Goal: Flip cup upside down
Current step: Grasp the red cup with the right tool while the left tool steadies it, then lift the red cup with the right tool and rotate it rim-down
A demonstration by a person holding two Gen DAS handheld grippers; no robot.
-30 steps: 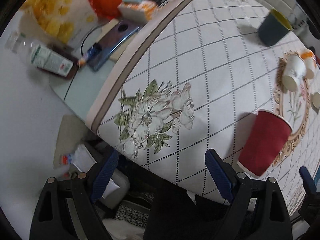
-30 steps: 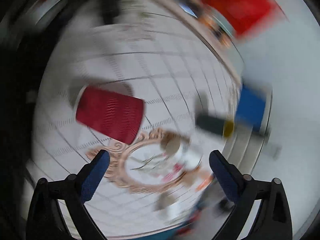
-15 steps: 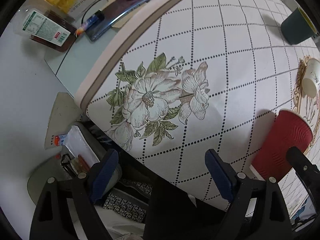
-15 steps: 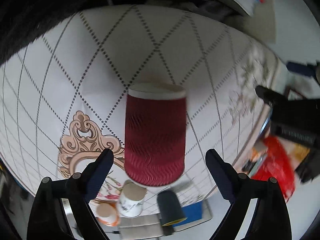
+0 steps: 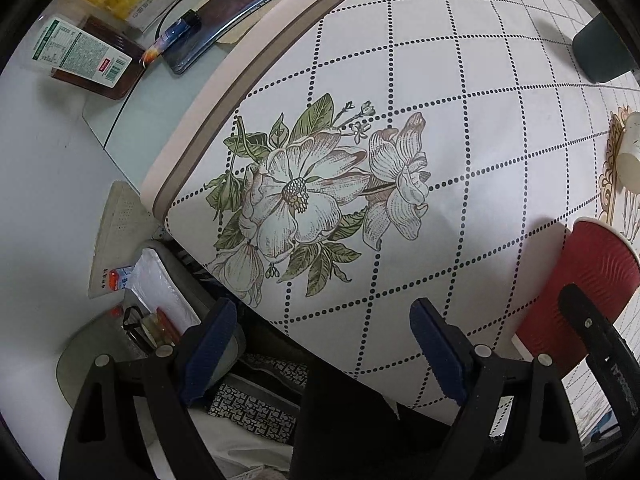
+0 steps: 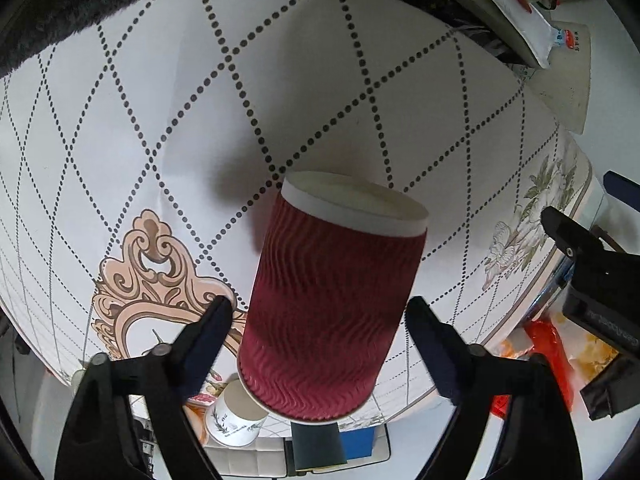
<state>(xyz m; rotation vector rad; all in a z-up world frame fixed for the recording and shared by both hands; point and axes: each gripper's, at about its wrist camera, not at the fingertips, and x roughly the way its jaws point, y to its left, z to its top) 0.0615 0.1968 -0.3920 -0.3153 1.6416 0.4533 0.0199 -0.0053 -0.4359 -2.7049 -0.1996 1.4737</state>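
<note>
A red ribbed paper cup with a white rim stands on the patterned tablecloth. In the right wrist view it fills the gap between the fingers of my right gripper, which is open, with a small gap on each side of the cup. The view is rolled over, so the cup looks inverted. In the left wrist view the same cup sits at the far right, partly behind a black finger of the right gripper. My left gripper is open and empty over the table's near edge.
A dark green cup and a white paper cup stand further back on the cloth. A phone, a packet and papers lie on a side surface to the left. Clutter lies on the floor below the table edge.
My right gripper has rolled over and moved in until the red cup stands between its open fingers. The left gripper has drifted slightly closer over the table's edge.
</note>
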